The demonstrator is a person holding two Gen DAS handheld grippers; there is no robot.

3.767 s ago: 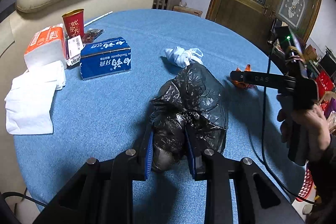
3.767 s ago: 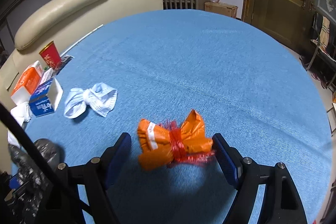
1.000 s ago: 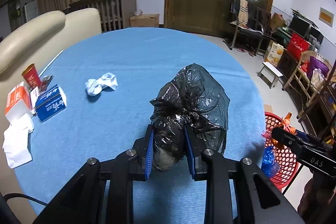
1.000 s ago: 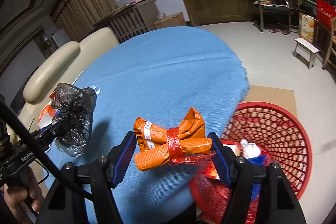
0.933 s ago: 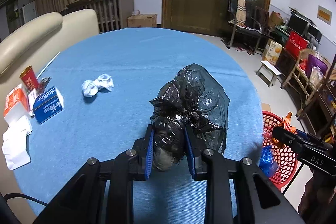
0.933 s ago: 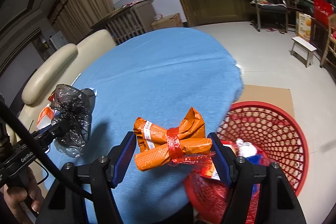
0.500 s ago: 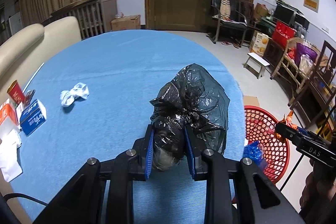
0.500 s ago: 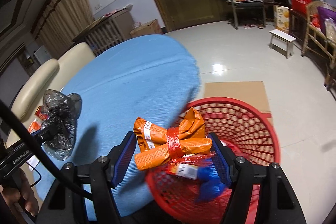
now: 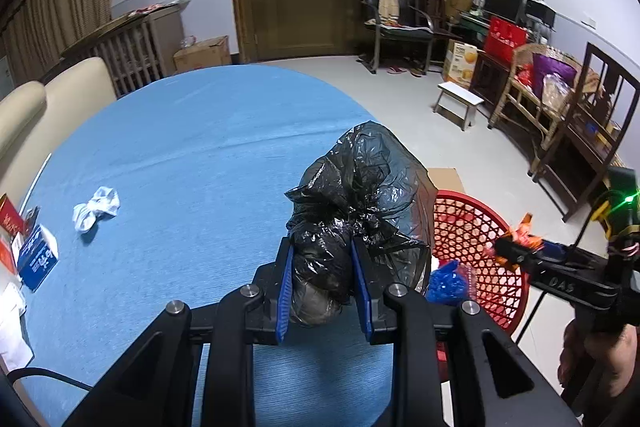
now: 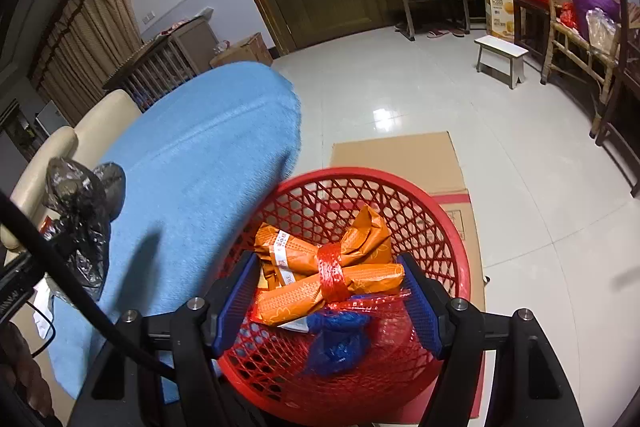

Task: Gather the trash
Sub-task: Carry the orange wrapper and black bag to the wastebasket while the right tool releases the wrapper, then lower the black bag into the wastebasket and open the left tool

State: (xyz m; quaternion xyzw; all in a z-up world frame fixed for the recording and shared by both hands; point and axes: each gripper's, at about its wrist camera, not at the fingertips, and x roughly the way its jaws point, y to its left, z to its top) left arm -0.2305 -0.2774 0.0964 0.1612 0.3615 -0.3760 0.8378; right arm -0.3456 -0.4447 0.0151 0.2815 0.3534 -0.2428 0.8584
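Observation:
My left gripper (image 9: 322, 285) is shut on a crumpled black plastic bag (image 9: 360, 199) and holds it above the right edge of the blue round table (image 9: 192, 147). My right gripper (image 10: 330, 291) is shut on an orange wrapper bundle (image 10: 324, 259) tied with red tape and holds it over the mouth of the red mesh basket (image 10: 436, 227). The basket (image 9: 472, 239) stands on the floor beside the table and holds blue plastic trash (image 10: 336, 339). A white crumpled cloth (image 9: 96, 213) lies on the table's left part.
A blue toothpaste box (image 9: 38, 261) and white tissues (image 9: 12, 327) lie at the table's left edge. A cream sofa (image 9: 48, 99) stands behind the table. Cardboard (image 10: 400, 155) lies under the basket. A small stool (image 9: 460, 105), chairs and shelves line the right wall.
Both grippers have swung right, away from the table's middle. The right gripper with the orange bundle has moved from above the table edge to over the red basket. The black bag stays gripped.

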